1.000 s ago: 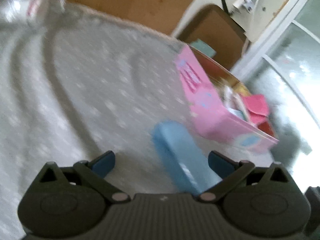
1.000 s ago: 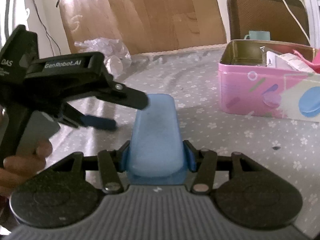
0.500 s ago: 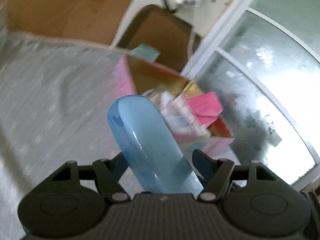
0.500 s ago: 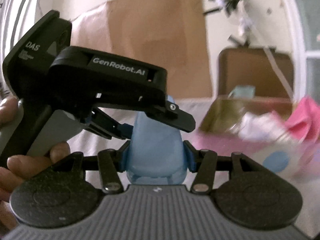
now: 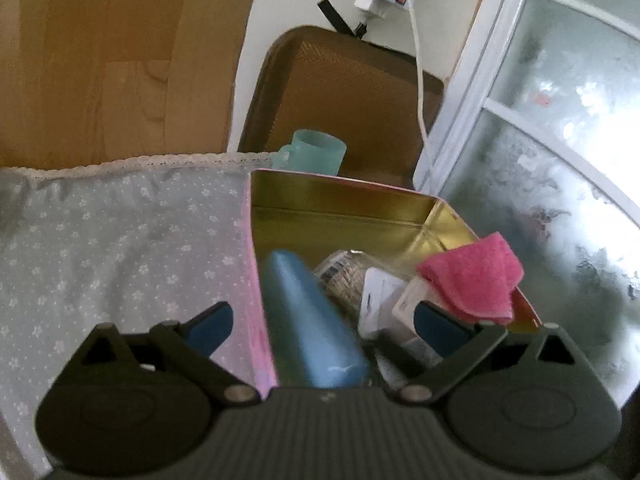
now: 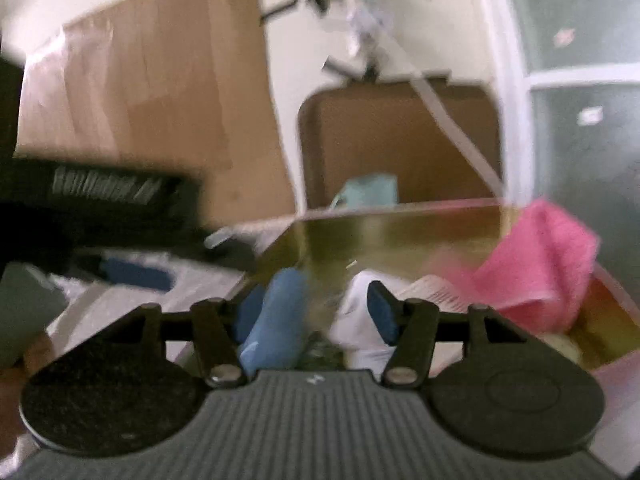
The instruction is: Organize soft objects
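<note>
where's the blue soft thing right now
In the left wrist view the blue soft thing lies inside the pink tin, against its left wall, left of the pink cloth.

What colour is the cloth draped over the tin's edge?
Pink cloth; clearest in the left wrist view.

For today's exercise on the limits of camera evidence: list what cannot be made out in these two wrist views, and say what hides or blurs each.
- Blue soft object, near end: left wrist view, hidden behind the left gripper body.
- Tin floor: left wrist view, covered by pink cloth and packets.
- Right gripper contact with the blue soft object: right wrist view, motion blur.
- Lettering on the black device at left: right wrist view, blurred.
</note>
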The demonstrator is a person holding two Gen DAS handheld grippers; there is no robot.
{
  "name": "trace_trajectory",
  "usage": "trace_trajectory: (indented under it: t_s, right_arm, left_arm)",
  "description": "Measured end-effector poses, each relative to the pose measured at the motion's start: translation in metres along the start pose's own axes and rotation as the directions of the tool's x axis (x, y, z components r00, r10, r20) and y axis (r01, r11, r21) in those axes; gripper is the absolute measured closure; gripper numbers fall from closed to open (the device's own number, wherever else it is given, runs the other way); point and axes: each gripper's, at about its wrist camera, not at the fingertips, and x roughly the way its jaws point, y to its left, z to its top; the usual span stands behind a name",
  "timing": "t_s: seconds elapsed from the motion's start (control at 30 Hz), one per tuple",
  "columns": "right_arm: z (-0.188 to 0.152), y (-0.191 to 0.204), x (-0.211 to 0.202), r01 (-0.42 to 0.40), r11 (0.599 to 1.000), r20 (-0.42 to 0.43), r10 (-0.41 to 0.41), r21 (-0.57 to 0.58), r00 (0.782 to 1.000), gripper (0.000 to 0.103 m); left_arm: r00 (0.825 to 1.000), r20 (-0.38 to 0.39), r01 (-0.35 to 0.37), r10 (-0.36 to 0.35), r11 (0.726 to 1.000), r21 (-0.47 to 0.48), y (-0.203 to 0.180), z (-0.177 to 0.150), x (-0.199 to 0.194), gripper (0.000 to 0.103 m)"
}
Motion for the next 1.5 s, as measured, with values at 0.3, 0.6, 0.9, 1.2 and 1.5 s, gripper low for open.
trace_trajectory:
  t_s: [0.3,0.6,0.9,1.2,1.5]
  right_arm:
    - [0.017,-0.087,-0.041,0.182,0.976,0.022,-0.186,0.121,0.982,0.045]
    - [-0.021,-0.045,-0.081,0.062,0.973,0.014,-0.067,0.22,0.998,0.044]
    - [-0.034,0.013,-0.1,0.0,0.984,-0.042,0.007,0.18,0.999,0.044]
    - [-0.034,0.048,-0.114,-0.027,0.989,-0.037,0.033,0.145,0.999,0.037]
    - [-0.037,0.058,-0.121,-0.016,0.989,-0.033,0.021,0.148,0.999,0.027]
  left_arm:
    - [0.999,0.044,-0.001,0.0,1.0,0.019,0.021,-0.046,-0.034,0.003]
    - [0.993,0.043,-0.107,0.106,0.994,0.033,0.031,-0.082,-0.063,0.002]
    - [0.974,0.081,-0.22,0.213,0.971,0.091,0.021,-0.11,-0.096,0.001]
    - [0.943,0.101,-0.327,0.318,0.939,0.102,0.025,-0.134,-0.121,0.0]
    - [0.932,0.093,-0.358,0.35,0.931,0.075,0.034,-0.145,-0.132,0.0]
